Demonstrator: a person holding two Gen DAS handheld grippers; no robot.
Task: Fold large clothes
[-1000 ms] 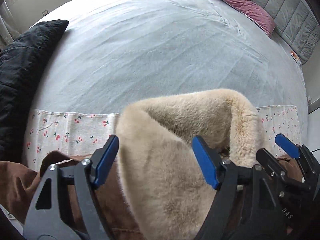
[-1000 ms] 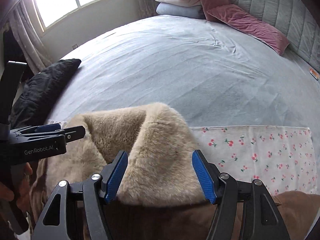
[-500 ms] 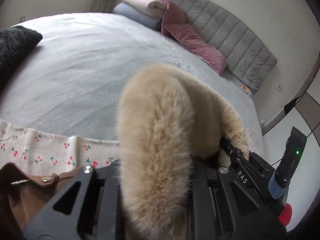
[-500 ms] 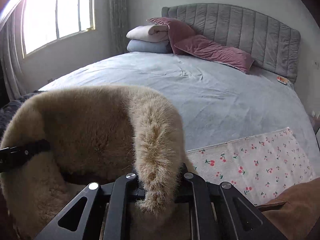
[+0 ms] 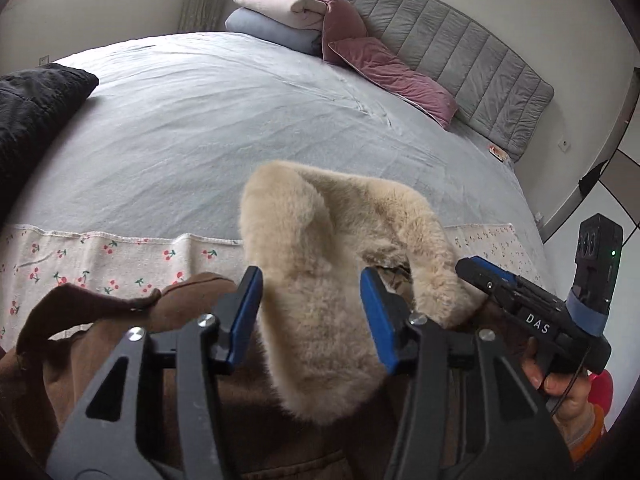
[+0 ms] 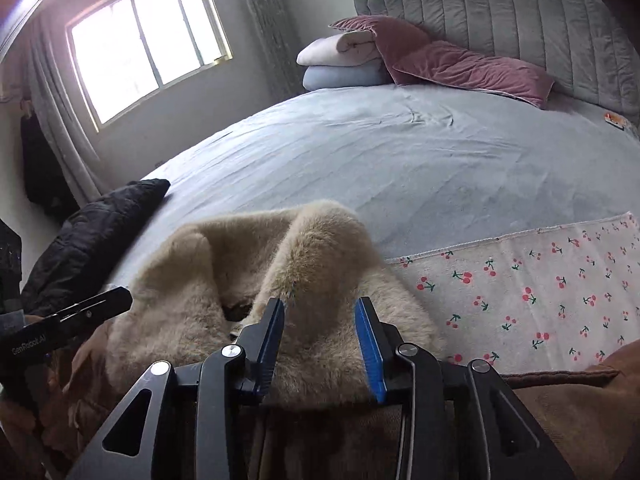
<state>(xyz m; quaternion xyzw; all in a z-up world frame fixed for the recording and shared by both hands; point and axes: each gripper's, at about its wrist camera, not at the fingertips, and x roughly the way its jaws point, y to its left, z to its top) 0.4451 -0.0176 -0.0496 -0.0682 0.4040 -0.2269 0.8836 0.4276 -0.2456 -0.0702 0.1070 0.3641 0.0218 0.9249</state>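
Note:
A brown coat (image 5: pixel 100 320) with a beige fur collar (image 5: pixel 320 280) lies at the near edge of the bed, over a cherry-print cloth (image 5: pixel 100 256). My left gripper (image 5: pixel 310 320) is open, its blue pads either side of the collar's left part. My right gripper (image 6: pixel 320 336) is open around the collar's right part (image 6: pixel 320 252); the brown coat (image 6: pixel 560 408) spreads below it. Each gripper shows in the other's view: the right one (image 5: pixel 520 304), the left one (image 6: pixel 80 316).
A grey bed sheet (image 5: pixel 240 120) stretches ahead. A black quilted garment (image 5: pixel 32 108) lies at the left edge. Pink pillows (image 5: pixel 384 68) and folded bedding (image 5: pixel 276 20) sit by the grey headboard (image 5: pixel 460 56). A window (image 6: pixel 144 44) is at the far left.
Both grippers were open a second ago, shut on the fur collar and lifted it half a second ago, and now stand open again with the collar lowered between the pads.

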